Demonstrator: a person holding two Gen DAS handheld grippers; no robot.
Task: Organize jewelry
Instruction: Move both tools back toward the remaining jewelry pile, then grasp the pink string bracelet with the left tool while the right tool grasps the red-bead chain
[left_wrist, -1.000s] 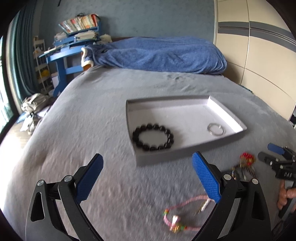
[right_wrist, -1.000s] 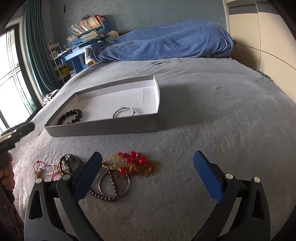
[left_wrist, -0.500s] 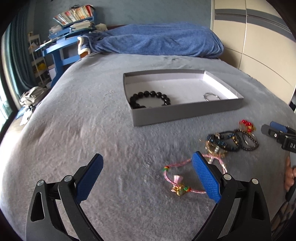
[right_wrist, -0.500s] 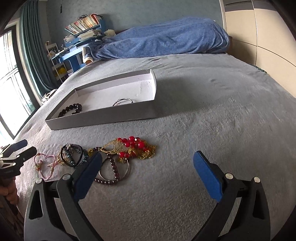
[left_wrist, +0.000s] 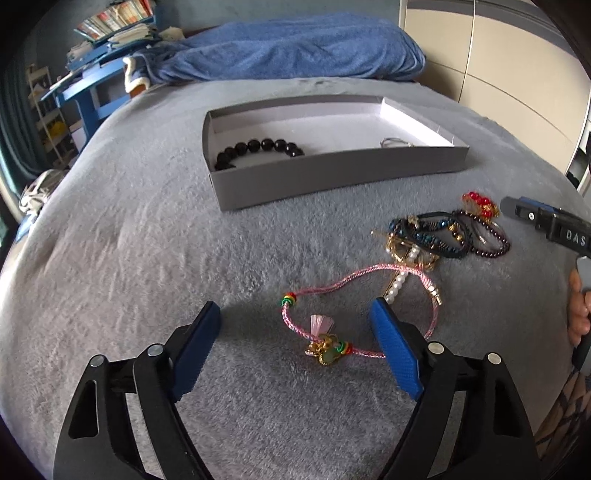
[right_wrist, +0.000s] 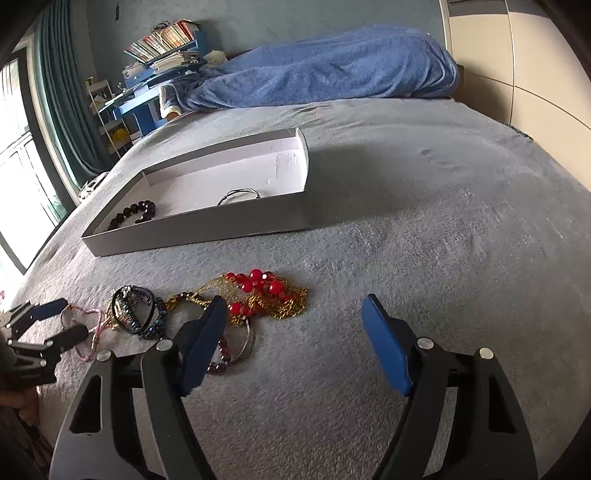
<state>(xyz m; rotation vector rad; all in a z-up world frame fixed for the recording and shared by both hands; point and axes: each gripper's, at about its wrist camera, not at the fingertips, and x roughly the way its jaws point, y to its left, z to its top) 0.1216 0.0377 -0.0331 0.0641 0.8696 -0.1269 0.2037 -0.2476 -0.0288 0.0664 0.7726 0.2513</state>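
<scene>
A grey tray (left_wrist: 332, 177) on the bed holds a black bead bracelet (left_wrist: 258, 147) and a silver ring (left_wrist: 395, 142). A pink cord bracelet (left_wrist: 332, 321) with a gold charm lies just ahead of my open, empty left gripper (left_wrist: 295, 347), partly between its fingers. A tangle of dark bracelets (left_wrist: 432, 232), pearls and a red bead and gold chain piece (left_wrist: 478, 203) lies to its right. My right gripper (right_wrist: 291, 339) is open and empty, low over the bed, with the red bead and gold chain piece (right_wrist: 266, 291) just ahead of its left finger. The tray (right_wrist: 207, 232) lies beyond.
The grey blanket (right_wrist: 443, 221) covers the bed. A blue duvet (left_wrist: 295, 48) is heaped at the far end. A blue desk with books (left_wrist: 103, 66) stands far left. Wardrobe panels (left_wrist: 498, 74) stand on the right.
My left gripper has pulled back from the tray and dropped low toward the pink cord bracelet. My right gripper has moved lower and closer to the jewelry pile.
</scene>
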